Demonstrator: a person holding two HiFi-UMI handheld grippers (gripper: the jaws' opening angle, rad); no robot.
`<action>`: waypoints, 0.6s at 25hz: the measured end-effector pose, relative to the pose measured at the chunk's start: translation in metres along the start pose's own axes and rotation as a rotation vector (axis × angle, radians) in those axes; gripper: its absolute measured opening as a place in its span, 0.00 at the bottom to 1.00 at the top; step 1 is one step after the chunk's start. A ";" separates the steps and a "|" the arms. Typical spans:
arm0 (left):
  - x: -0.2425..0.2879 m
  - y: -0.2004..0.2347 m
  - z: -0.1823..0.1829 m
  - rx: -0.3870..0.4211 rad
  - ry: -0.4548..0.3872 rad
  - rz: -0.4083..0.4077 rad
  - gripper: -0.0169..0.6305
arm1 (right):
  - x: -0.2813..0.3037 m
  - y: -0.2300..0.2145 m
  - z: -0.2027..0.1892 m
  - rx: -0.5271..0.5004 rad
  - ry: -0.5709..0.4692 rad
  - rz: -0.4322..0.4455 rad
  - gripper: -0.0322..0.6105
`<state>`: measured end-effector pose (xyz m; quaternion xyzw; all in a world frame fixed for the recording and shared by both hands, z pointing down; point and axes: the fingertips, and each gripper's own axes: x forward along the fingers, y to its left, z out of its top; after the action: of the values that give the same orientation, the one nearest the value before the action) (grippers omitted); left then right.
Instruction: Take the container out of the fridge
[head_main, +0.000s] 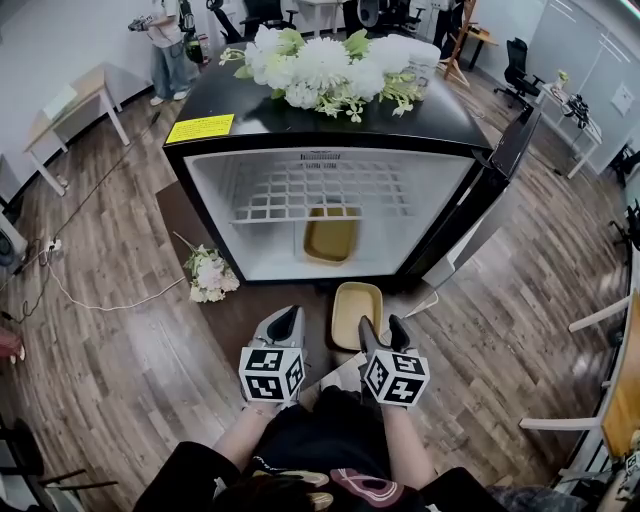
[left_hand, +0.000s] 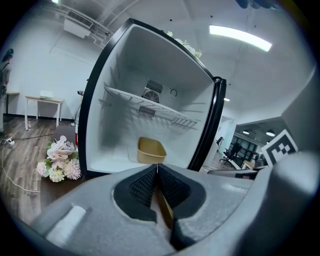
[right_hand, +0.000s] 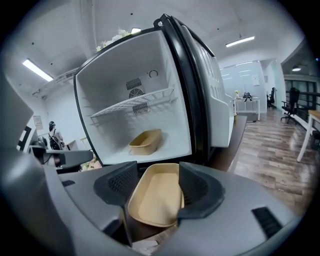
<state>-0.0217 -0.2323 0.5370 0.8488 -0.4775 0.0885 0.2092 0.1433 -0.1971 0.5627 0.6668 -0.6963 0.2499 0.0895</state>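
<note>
1. Floorboards of an office room carry a dark mat; on it stands the black fridge, its door swung wide to the right
2. One container sits upright on the fridge's white bottom under the wire shelf, long axis running front to back; a second container lies the same way on the mat, just before the opening
3. Right gripper hovers at the second container's near end, jaws spread, not pinching it; left gripper hangs beside, jaws pressed together. A bouquet lies left of the fridge's front edge
</note>
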 end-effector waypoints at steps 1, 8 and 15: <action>0.004 0.001 0.003 0.000 -0.002 0.003 0.04 | 0.000 0.001 0.000 -0.004 0.000 0.004 0.47; 0.034 0.008 0.027 -0.004 -0.020 0.027 0.17 | 0.005 -0.003 -0.007 -0.006 0.033 0.004 0.44; 0.069 0.023 0.038 -0.019 0.014 0.072 0.28 | 0.007 0.001 0.003 -0.028 0.020 0.026 0.42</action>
<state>-0.0069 -0.3130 0.5332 0.8285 -0.5070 0.0975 0.2171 0.1427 -0.2052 0.5632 0.6537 -0.7076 0.2481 0.1025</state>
